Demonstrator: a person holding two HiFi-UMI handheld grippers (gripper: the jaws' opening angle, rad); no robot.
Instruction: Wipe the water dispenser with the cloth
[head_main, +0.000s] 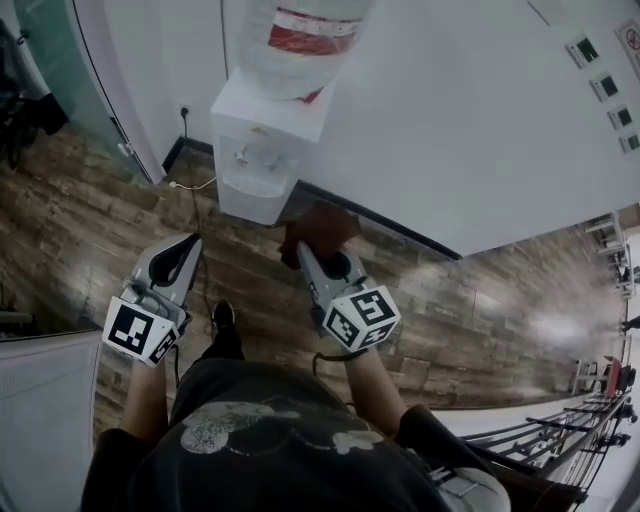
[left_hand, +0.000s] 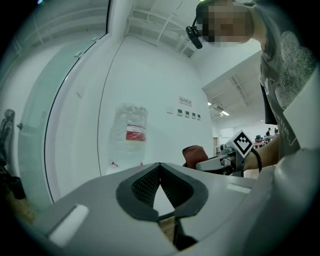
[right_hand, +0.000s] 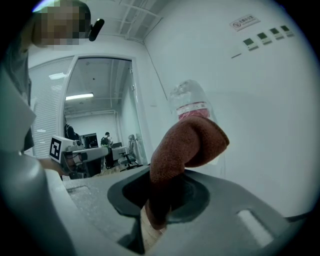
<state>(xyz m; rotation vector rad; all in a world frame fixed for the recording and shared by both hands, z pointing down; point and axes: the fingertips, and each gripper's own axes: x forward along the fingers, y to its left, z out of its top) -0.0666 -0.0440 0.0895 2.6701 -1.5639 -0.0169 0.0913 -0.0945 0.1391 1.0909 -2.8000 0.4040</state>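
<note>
Right gripper (right_hand: 162, 200): my jaws are clamped on the cloth (right_hand: 187, 145). It's rust-brown and bunched, sticks up out of the jaws and folds over at the top. Left gripper (left_hand: 160, 166): jaws together at the tips, nothing between them. The water dispenser (head_main: 258, 150) is a white cabinet standing on the wood floor (head_main: 90, 230), back against the white wall (head_main: 450, 120), with a clear bottle (head_main: 300, 35) carrying a red label upside down on top. From the head view the cloth is in front of the dispenser, low and toward its right side, near it; I can't tell whether it touches. The left gripper is in front of the dispenser too, off to its left side and further back, clear of it. Both grippers point toward the dispenser, and the bottle shows straight ahead in both gripper views. There's a wall socket with a cable just left of the dispenser's base. A glass partition stands further left of the dispenser. My shoe is on the floor between the two grippers.
</note>
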